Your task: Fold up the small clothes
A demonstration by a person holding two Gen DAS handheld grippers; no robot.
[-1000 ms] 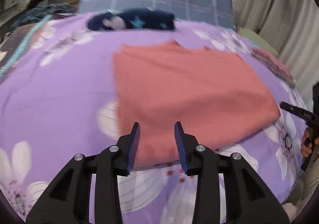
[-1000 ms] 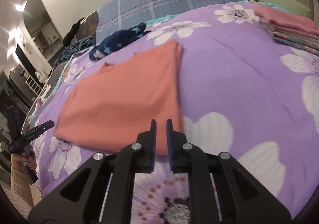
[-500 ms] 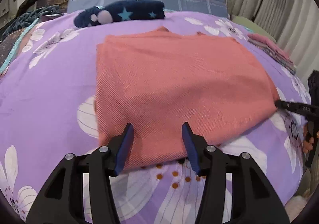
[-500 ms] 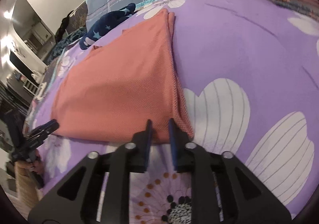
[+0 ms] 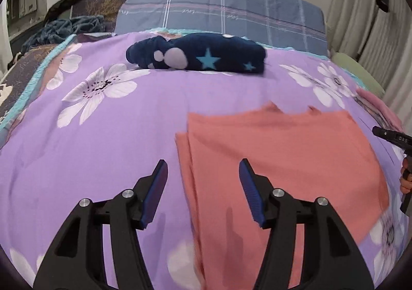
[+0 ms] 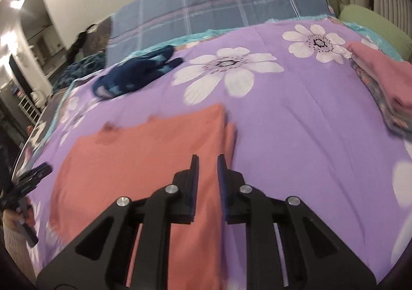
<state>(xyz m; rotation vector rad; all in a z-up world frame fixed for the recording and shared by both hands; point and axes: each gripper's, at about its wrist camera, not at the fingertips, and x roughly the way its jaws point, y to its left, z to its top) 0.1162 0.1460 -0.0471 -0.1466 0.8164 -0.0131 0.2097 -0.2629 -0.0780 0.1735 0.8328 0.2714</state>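
A salmon-pink garment lies flat and folded on the purple flowered bedspread. My left gripper is open wide, above the garment's left folded edge, which runs between the fingers. In the right wrist view the same garment lies under my right gripper, whose jaws stand a small gap apart over the garment's right edge, holding nothing. The other gripper shows at each view's edge: the right one in the left wrist view, the left one in the right wrist view.
A dark blue star-patterned garment lies at the far side of the bed, near a blue plaid pillow. A stack of folded clothes sits at the right edge. A green cushion lies behind it.
Both grippers have moved: the left one opened wider and shifted to the garment's left edge; the right one rose and now sits over the right edge. The garment lies flat as before.
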